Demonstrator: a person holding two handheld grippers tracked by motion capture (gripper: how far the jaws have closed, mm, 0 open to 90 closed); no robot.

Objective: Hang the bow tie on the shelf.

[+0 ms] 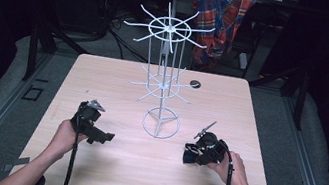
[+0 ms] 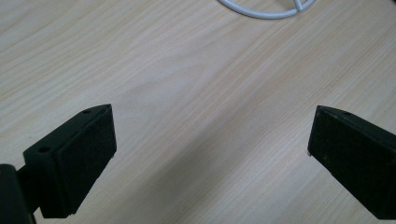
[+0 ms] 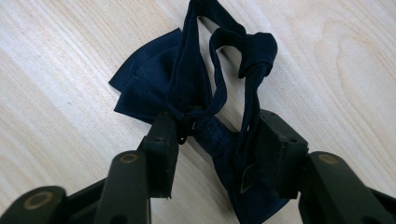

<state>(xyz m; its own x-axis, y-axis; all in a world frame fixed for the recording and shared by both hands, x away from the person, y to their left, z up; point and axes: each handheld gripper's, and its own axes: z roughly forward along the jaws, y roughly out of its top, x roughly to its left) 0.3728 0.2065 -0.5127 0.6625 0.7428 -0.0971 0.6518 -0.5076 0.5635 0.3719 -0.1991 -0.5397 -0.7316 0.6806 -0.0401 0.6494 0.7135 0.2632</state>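
Note:
A navy bow tie [image 3: 154,79] with a thin strap [image 3: 219,70] lies on the wooden table [image 1: 104,168]. In the right gripper view my right gripper [image 3: 217,126] has its jaws closed in on the tie's middle, one pad against the knot and the other against the strap. From above, this right gripper [image 1: 189,155] sits at the front right, low over the table, with the dark tie under its tip. My left gripper [image 1: 101,138] is at the front left, and in its own view the left gripper [image 2: 212,116] is wide open over bare wood.
A white wire display stand [image 1: 166,62] with two tiers of radiating hooks rises from a ring base [image 1: 161,123] at the table's middle; part of that ring base [image 2: 261,13] shows ahead of the left gripper. A small black round fitting [image 1: 195,83] sits behind it. A plaid shirt [image 1: 221,11] hangs beyond the table.

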